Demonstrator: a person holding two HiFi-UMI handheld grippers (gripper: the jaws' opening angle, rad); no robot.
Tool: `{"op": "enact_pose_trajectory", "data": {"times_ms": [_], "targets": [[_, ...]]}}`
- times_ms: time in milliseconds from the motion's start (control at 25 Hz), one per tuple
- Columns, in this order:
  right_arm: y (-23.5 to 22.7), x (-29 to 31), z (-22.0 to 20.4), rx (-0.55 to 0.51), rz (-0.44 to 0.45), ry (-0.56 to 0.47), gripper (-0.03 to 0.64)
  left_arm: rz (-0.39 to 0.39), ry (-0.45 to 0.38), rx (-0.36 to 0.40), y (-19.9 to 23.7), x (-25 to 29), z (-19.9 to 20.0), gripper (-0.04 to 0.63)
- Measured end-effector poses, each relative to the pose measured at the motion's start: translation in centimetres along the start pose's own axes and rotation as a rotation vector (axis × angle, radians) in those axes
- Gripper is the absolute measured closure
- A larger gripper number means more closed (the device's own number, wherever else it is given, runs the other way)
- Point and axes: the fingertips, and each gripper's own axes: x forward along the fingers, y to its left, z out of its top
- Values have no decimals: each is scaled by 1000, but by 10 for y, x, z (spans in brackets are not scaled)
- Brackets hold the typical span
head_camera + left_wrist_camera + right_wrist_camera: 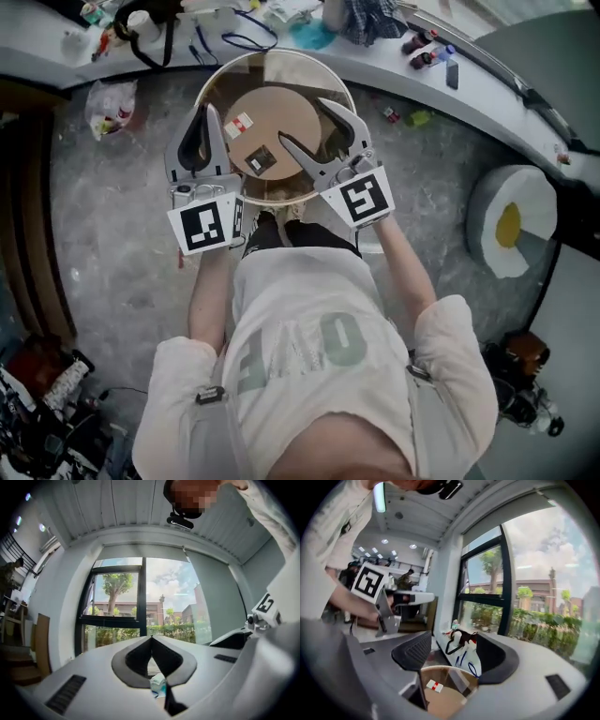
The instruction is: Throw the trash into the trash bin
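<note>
White cloth of the person's shirt (300, 309) is filling the near part of the head view, with both arms reaching forward from it. Just beyond, the left gripper (210, 117) is hanging over the left rim of the trash bin (272, 53), pointing level, its jaws pressed together at the tips. A pale blue-white scrap (158, 686) is showing in the slot behind those tips, and I cannot tell whether it is being pinched or is lying further off. The right gripper (302, 120) is hovering over the bin's open mouth, jaws spread wide and nothing between them.

Straight below it, a small white-and-red piece of trash (435, 685) is lying on the bin's brown bottom, near a dark square piece (260, 161). The right hand's drop looks finished.

Further out, a crumpled plastic bag (112, 105) is lying on the grey floor, left of the bin and well apart from it. It is nearer the left gripper, which would probably be the one to fetch it. A cluttered tabletop (37, 42) is curving behind.
</note>
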Motion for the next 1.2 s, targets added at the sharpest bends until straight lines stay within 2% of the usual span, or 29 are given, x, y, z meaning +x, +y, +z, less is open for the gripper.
{"op": "enact_pose_trajectory", "data": {"times_ms": [80, 160, 280, 480, 600, 800, 1040, 1200], "targets": [[31, 31, -35, -122, 158, 98, 328, 83, 44, 7, 26, -20, -16, 584], [56, 57, -76, -194, 276, 173, 327, 144, 85, 15, 48, -37, -34, 584], [73, 103, -137, -302, 383, 272, 327, 183, 124, 7, 76, -50, -65, 584], [108, 171, -250, -485, 634, 437, 327, 258, 193, -42, 107, -68, -127, 584], [119, 205, -312, -607, 740, 528, 318, 292, 217, -47, 126, -71, -167, 584], [146, 233, -400, -759, 929, 665, 314, 407, 278, -83, 146, -97, -218, 584], [138, 250, -461, -821, 1009, 840, 314, 415, 321, -79, 155, -111, -249, 584], [144, 248, -476, -856, 1038, 866, 314, 470, 351, -101, 166, -125, -259, 584]]}}
